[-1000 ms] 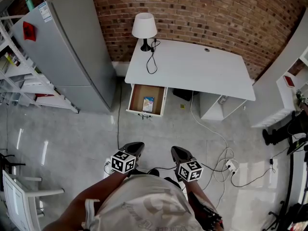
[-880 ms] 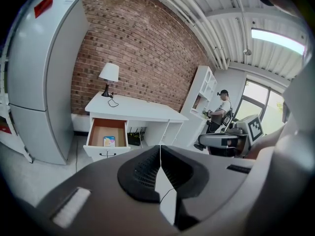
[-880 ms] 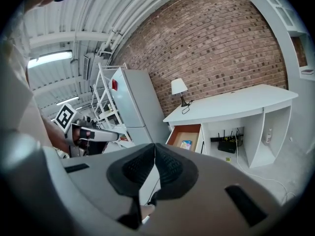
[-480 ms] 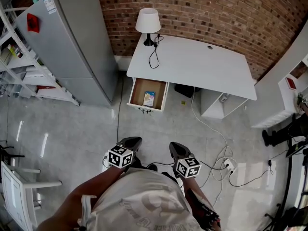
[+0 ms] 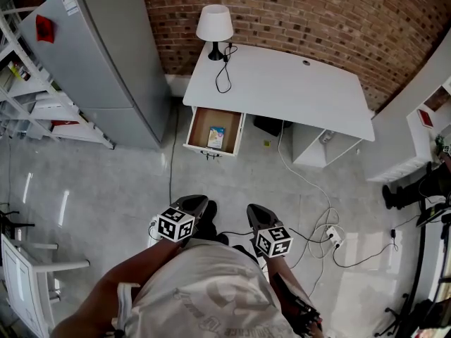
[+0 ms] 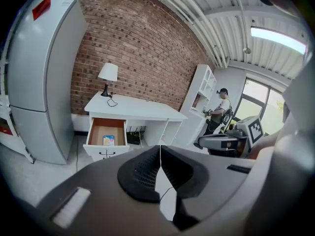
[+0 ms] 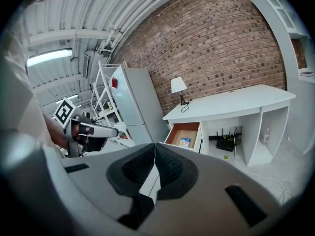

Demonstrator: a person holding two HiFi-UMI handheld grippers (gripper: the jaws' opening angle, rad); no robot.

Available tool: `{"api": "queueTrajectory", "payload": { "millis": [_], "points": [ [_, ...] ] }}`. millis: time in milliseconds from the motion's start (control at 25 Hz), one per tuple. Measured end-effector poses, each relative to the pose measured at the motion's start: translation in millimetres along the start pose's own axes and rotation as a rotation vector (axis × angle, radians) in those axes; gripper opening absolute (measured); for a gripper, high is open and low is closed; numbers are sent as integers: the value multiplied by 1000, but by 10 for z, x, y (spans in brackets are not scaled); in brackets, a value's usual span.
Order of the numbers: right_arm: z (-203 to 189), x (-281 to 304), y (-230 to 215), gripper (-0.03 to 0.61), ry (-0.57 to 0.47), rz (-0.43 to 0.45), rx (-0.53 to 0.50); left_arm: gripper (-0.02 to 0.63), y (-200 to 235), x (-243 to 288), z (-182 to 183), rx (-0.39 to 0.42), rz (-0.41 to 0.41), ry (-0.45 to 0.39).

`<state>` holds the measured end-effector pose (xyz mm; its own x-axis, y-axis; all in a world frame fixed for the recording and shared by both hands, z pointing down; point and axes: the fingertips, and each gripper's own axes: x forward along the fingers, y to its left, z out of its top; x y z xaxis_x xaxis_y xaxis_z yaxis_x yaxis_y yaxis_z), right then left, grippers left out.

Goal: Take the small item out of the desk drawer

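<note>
A white desk stands against the brick wall, several steps ahead of me. Its left drawer is pulled open, and a small blue-and-white item lies flat on the brown drawer bottom. The left gripper view shows the drawer and the item; so does the right gripper view, with drawer and item. My left gripper and right gripper are side by side low over the floor, far short of the desk. Both are shut and empty.
A grey fridge stands left of the desk, with shelving beyond it. A lamp sits on the desk's left corner. Cables and a power strip lie on the floor at right. A person stands by the white bookcase.
The head view has shifted slightly, so the desk sits a little higher in the picture. Both grippers stay shut, side by side, with nothing taken hold of.
</note>
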<state>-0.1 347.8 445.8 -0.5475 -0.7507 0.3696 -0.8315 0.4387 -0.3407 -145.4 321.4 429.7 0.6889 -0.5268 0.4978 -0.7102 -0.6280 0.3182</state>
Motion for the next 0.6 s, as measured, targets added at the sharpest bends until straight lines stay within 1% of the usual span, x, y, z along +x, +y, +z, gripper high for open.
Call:
{"api": "queueTrajectory", "payload": {
  "millis": [200,440,600],
  "points": [
    [-17,-19,-33,6,3,-15,15,6,78,52,-14,-21,9,9],
    [-28,-45,-153,6,17,-49,33,6,15,249,-7,-4,-41,40],
    [-58,-59,-254,6,35,-65,49,6,-17,368,46,3,-63,47]
  ]
}}
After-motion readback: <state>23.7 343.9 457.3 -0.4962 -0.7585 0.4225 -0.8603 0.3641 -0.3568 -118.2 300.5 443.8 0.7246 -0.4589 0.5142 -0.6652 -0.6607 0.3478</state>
